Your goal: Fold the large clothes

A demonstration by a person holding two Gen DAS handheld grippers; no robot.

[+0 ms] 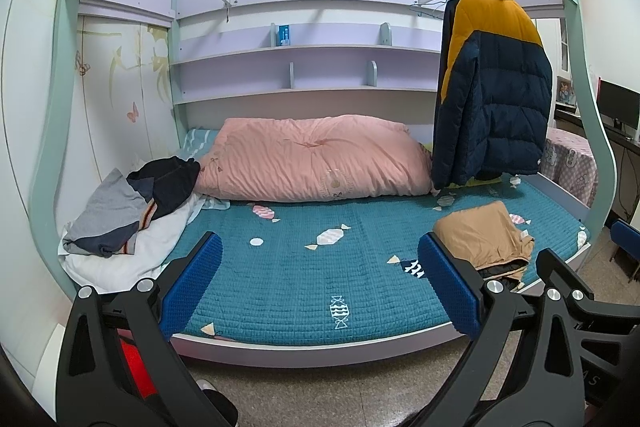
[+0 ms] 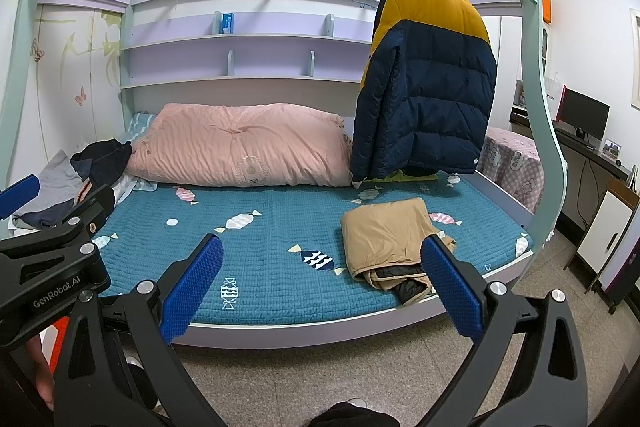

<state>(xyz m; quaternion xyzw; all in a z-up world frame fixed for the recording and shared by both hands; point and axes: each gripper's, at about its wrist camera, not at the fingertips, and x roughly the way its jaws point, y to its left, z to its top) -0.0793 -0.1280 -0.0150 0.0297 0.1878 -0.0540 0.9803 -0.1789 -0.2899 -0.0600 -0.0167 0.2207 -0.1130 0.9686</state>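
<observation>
Bed (image 1: 280,267) with teal quilted cover; pink duvet (image 1: 312,159) along its back edge. Puffer jacket (image 2: 428,87) hangs over the back right corner. Folded tan garment (image 2: 384,235) near the front right corner; unfolded clothes pile (image 1: 132,203) at the left edge. Left gripper (image 1: 320,287) and right gripper (image 2: 320,287) spread wide, empty, before the front edge.

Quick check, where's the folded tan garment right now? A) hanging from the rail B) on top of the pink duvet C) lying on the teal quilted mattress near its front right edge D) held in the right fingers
C: the folded tan garment lies flat on the teal quilted mattress near its front right edge, and no gripper touches it.
</observation>
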